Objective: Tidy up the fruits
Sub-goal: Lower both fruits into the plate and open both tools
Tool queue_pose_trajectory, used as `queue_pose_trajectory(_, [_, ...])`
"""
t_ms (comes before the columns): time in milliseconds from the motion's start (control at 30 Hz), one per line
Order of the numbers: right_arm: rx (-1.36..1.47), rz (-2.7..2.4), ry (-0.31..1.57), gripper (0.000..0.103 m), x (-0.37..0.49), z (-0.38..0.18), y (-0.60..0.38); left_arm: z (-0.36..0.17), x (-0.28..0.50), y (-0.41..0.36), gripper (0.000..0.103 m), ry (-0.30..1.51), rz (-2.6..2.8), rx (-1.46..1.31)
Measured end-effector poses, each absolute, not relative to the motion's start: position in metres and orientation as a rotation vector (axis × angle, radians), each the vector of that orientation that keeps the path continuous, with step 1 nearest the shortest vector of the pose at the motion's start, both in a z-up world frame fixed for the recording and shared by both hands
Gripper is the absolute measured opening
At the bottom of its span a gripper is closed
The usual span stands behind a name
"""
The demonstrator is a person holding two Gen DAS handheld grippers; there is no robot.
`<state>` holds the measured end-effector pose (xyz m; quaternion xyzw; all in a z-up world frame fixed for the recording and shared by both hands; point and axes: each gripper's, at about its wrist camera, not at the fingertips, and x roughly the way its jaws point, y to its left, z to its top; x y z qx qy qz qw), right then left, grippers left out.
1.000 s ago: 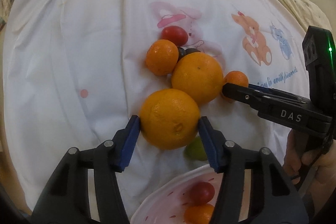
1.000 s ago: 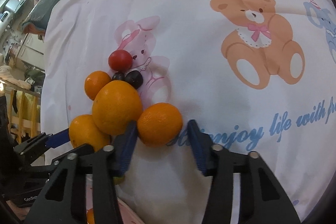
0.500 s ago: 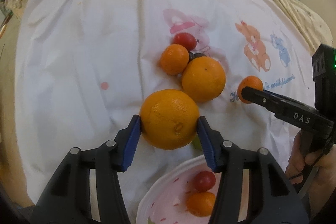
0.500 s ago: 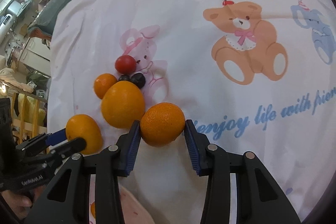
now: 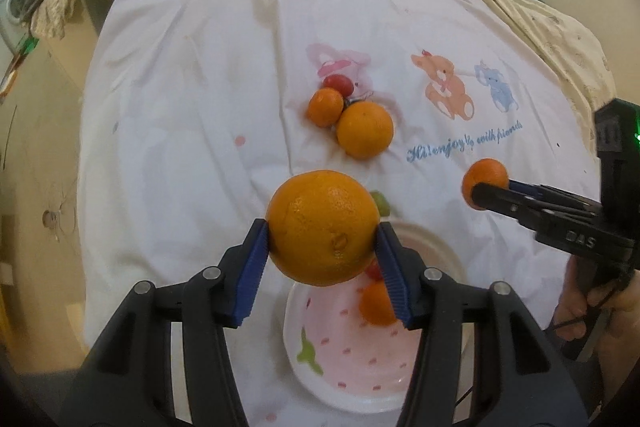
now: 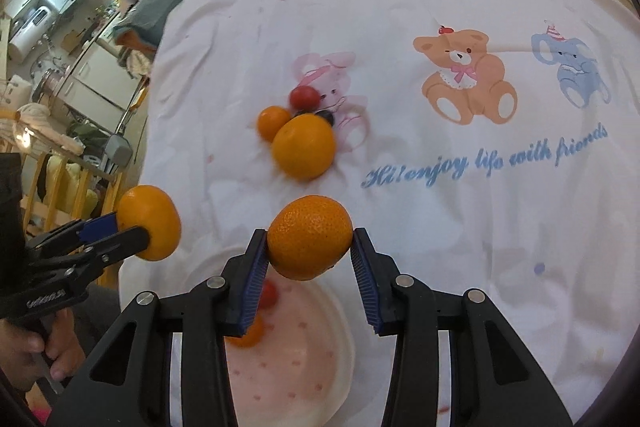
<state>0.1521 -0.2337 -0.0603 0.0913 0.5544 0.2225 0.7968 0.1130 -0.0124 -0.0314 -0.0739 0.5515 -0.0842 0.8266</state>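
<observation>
My left gripper [image 5: 322, 251] is shut on a large orange [image 5: 322, 227] and holds it above the far rim of the pink-dotted white bowl [image 5: 352, 367]. My right gripper [image 6: 310, 247] is shut on a mandarin [image 6: 310, 237] and holds it above the same bowl [image 6: 304, 367]. The bowl holds a cherry tomato [image 6: 268, 295] and a small mandarin [image 5: 376, 303]. On the cloth lie a big orange [image 5: 364, 135], a small mandarin [image 5: 325, 107], a cherry tomato [image 5: 338, 84] and dark grapes [image 6: 326, 117]. A green fruit [image 5: 380, 203] lies just beyond the bowl.
The fruit lies on a white cloth [image 6: 460, 167] printed with a bear, an elephant and blue writing. A cream quilt [image 5: 540, 19] lies behind it. Room clutter and a wooden rail [image 6: 60, 179] stand beyond the cloth's left edge.
Both grippers rose and drew back from the fruit pile toward the bowl. The left carries the large orange; the right closed on the mandarin and lifted it off the cloth.
</observation>
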Motion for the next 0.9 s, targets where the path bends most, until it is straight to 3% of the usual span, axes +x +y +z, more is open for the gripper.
queue_pose_trajectory(400, [0.22,0.479,1.248,0.044,0.101,-0.071,-0.235,-0.066,0.078,-0.007,0.05,1.257,-0.139,-0.218])
queue_pose_trajectory(900, [0.222,0.475,1.39,0.046,0.105,-0.119,-0.221,-0.075,0.079,-0.012,0.05,1.248,-0.155,-0.229])
